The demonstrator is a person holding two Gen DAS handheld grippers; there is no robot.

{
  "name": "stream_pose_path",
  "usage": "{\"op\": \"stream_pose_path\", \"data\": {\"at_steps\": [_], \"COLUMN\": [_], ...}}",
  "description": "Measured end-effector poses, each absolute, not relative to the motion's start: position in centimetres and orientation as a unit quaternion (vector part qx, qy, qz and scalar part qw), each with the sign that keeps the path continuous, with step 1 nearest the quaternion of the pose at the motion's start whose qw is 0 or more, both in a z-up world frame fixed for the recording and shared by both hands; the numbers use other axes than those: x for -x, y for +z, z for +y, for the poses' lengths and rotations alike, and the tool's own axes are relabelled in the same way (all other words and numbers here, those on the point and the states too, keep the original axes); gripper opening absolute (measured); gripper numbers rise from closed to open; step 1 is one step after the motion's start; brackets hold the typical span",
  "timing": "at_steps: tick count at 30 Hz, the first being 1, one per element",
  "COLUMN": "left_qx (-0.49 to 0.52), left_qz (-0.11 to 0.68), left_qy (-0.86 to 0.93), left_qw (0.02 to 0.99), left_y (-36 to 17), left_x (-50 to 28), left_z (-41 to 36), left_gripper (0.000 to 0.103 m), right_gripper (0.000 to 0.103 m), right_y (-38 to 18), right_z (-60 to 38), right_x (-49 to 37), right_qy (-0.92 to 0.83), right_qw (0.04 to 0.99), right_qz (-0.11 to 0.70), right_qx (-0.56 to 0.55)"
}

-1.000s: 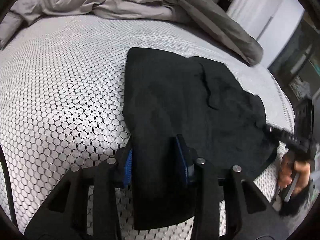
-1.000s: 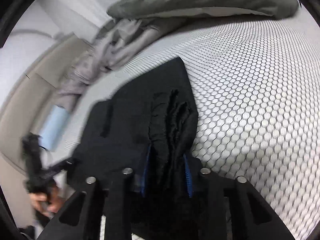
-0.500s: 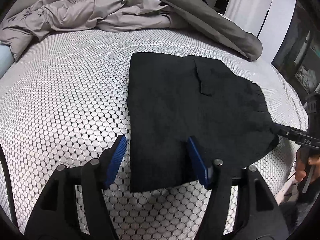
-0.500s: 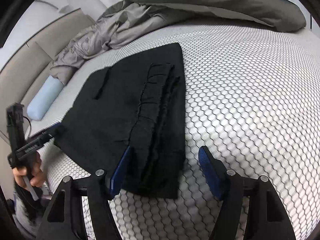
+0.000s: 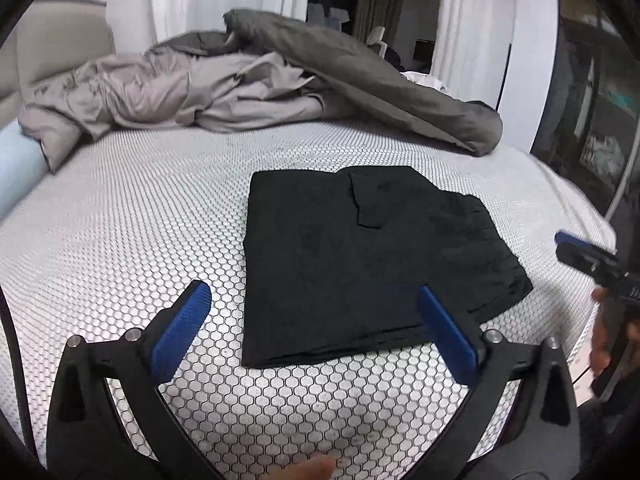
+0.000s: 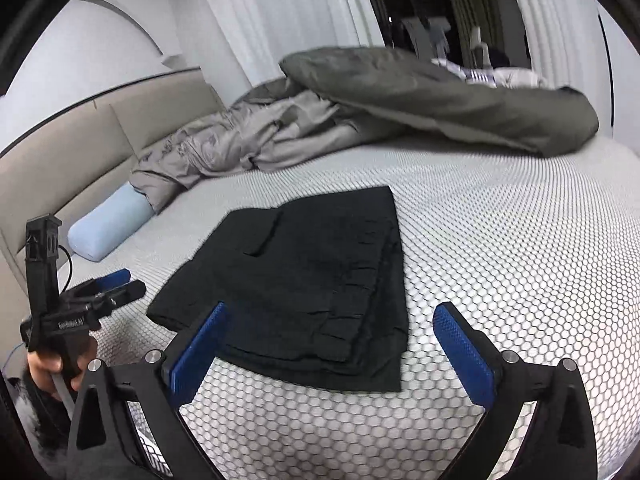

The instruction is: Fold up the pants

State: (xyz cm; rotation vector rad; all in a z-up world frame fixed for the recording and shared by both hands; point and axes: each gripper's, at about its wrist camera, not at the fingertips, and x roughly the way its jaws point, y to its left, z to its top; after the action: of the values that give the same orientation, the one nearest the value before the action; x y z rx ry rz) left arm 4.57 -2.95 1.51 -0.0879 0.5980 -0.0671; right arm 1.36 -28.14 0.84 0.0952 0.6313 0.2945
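The black pants (image 5: 352, 256) lie folded into a flat rectangle on the bed's honeycomb-patterned cover (image 5: 120, 232). They also show in the right wrist view (image 6: 312, 292). My left gripper (image 5: 316, 320) is open and empty, held back from the near edge of the pants. My right gripper (image 6: 332, 332) is open and empty, held back from the other side of the stack. Each gripper shows in the other's view, the right one at the far right (image 5: 588, 260) and the left one at the far left (image 6: 100, 292).
A crumpled grey duvet (image 5: 240, 84) lies along the far side of the bed. A light blue bolster pillow (image 6: 108, 228) rests by the beige headboard (image 6: 80, 140). White curtains and a dark doorway stand behind. The bed's edge is close at the right (image 5: 580, 216).
Both grippers let go of the pants, opened wide and pulled back and up. The pants now lie flat and folded on the bed.
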Motion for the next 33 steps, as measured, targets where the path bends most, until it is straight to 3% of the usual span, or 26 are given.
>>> {"op": "stream_pose_path", "data": {"at_steps": [33], "left_qx": [0.04], "left_qz": [0.251], "left_qy": [0.004], "left_qw": [0.967], "left_y": [2.9], "left_x": [-4.2], "left_z": [-3.6], "left_gripper": [0.102], "right_gripper": [0.103], "right_y": [1.2], "right_z": [-26.5], "right_x": [0.3], "right_qy": [0.132], "right_qw": [0.955], "right_qz": [0.264], "right_qx": [-0.006]}}
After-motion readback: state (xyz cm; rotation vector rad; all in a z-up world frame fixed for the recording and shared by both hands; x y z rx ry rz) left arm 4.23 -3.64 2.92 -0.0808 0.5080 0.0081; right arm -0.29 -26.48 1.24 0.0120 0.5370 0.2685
